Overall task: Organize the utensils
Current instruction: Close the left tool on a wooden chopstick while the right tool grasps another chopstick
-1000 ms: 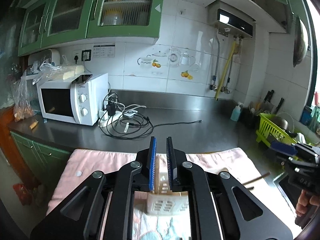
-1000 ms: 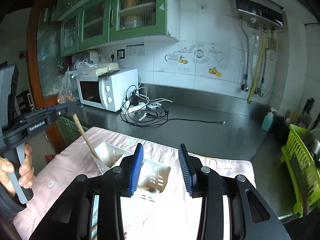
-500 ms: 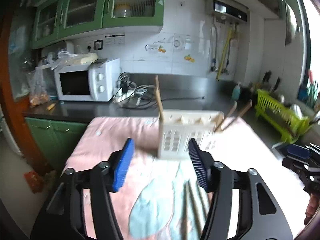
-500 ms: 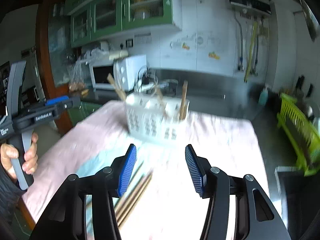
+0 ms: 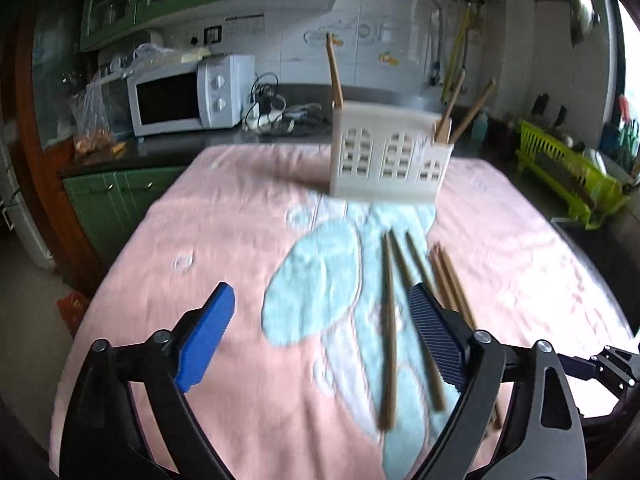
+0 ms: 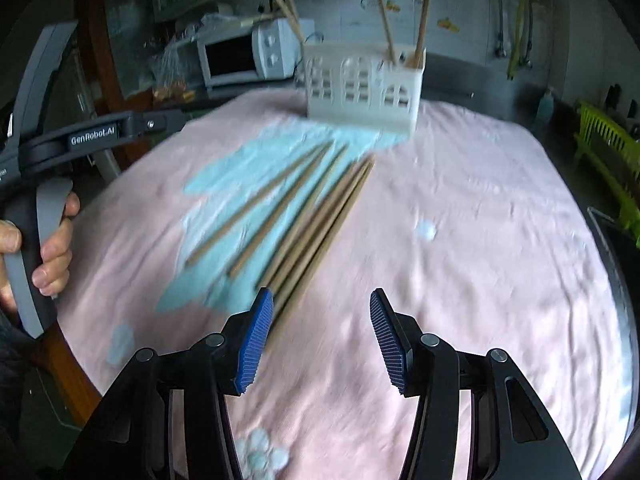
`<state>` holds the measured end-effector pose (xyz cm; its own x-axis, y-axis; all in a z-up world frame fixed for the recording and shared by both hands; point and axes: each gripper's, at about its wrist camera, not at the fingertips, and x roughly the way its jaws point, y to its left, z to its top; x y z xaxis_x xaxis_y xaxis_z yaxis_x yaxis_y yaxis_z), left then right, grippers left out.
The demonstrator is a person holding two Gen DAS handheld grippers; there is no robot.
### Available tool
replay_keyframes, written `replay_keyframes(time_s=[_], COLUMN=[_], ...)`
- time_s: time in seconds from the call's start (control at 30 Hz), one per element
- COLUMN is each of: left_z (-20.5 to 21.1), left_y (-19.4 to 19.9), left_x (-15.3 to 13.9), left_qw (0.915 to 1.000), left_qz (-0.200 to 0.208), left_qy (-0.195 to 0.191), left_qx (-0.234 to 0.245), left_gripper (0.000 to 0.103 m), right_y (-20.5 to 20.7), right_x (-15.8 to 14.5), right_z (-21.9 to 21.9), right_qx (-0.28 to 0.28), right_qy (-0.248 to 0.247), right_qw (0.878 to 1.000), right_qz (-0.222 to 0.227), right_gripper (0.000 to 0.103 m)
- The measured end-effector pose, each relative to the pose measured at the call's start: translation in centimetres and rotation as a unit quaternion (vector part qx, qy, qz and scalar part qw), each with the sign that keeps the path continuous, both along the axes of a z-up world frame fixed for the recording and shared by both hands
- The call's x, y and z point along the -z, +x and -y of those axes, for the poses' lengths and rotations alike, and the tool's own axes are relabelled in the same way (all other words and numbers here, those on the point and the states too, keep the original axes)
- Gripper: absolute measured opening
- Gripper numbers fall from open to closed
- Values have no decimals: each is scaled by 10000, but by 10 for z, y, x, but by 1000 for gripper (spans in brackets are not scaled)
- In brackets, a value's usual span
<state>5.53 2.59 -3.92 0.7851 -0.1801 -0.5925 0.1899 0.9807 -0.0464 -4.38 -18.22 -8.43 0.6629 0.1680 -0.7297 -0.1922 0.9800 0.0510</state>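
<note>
Both the left gripper and right gripper are wide open and empty. Loose chopsticks lie on the towel just before the holder. I'd lower the right one over a single stick beside its left finger, closing squarely across it.

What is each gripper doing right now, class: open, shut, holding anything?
Left gripper: open, holding nothing, above the chopsticks on the towel.
Right gripper: open, holding nothing.

We see a white microwave on the dark counter, a plastic bag just left of it, tangled cables just right, and a lime-green dish rack far right.
</note>
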Motion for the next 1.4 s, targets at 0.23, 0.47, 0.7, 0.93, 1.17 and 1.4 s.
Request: replay_keyframes(time_s=[0.23, 0.47, 0.7, 0.93, 1.17, 1.4], left_z=[4, 7, 11, 26, 42, 53], left_y=[-20, -33, -37, -44, -34, -21], left_x=[27, 42, 53, 60, 66, 74], left_qw=[9990, 9976, 9972, 9955, 9923, 9886], left_qz=[-205, -353, -497, -551, -765, -1027], left_qy=[408, 589, 521, 574, 552, 528], left_qx=[21, 98, 214, 523, 801, 968], left_gripper=[91, 93, 93, 92, 61, 30], right_y=[-12, -11, -10, -11, -7, -2], right_x=[15, 26, 29, 29, 28, 28], right_z=[-11, -18, -24, -20, -4, 0], right_qx=[-67, -135, -108, 54, 278, 255], right_qy=[-48, -52, -272, -530, -528, -358], right_qw=[9999, 9997, 9994, 9985, 9981, 9988], right_qz=[-101, -207, -171, -96, -143, -202], right_gripper=[42, 35, 32, 31, 30, 29])
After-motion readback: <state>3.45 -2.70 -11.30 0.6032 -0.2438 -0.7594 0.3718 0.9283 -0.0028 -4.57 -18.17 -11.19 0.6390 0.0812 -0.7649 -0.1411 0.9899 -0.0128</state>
